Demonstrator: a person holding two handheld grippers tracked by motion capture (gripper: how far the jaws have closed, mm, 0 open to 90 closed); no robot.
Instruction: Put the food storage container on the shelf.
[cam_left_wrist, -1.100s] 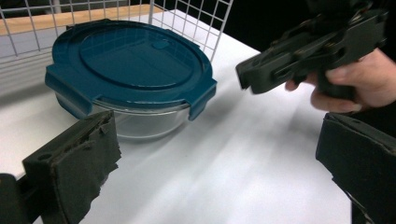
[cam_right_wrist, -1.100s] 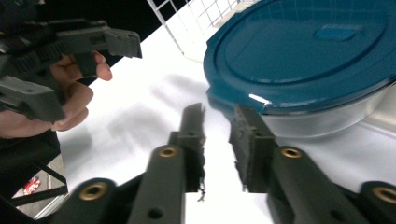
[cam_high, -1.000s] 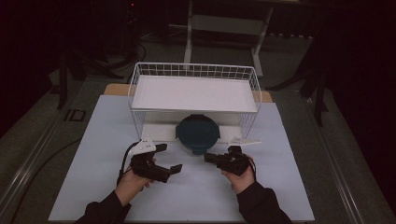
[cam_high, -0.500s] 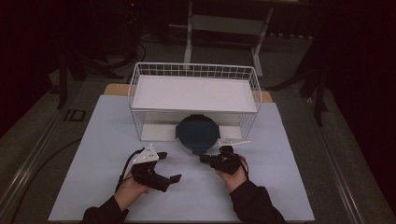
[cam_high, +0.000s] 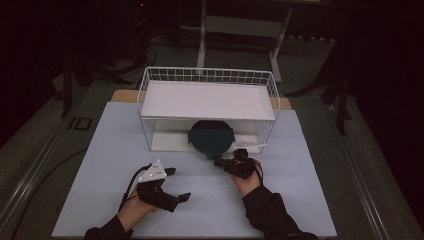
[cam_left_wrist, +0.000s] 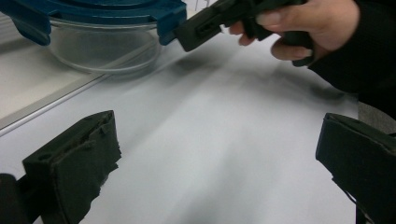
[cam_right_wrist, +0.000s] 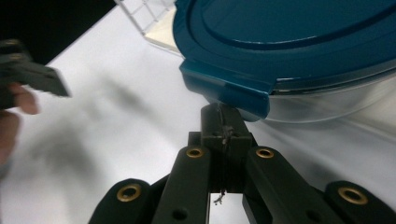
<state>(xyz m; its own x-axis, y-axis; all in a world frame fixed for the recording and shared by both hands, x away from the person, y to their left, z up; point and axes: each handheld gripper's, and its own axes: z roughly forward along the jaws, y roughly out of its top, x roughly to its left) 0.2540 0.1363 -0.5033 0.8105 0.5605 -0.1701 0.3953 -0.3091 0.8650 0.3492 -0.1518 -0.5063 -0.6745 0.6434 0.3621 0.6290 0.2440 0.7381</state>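
Container place: the round container (cam_high: 211, 138) with a blue lid (cam_right_wrist: 299, 42) stands on the table (cam_high: 100, 165), half under the front edge of the white wire rack (cam_high: 207, 100).
High view: it shows the lid as a dark disc from above, both hands, and the rack over the container.
Left gripper view: it shows the clear bowl (cam_left_wrist: 105, 49) under the lid, resting on a white board (cam_left_wrist: 32, 88).
Right gripper view: close up, a lid latch tab (cam_right_wrist: 229, 91) hangs down at the rim.
Container axis: upright, lid on top; being round, it has no long side.
Right gripper (cam_right_wrist: 224, 126): jaws closed together, holding nothing, tips just under the latch tab.
Left gripper (cam_left_wrist: 219, 154): jaws wide apart, nothing between them, pointed across the bare table toward the container.
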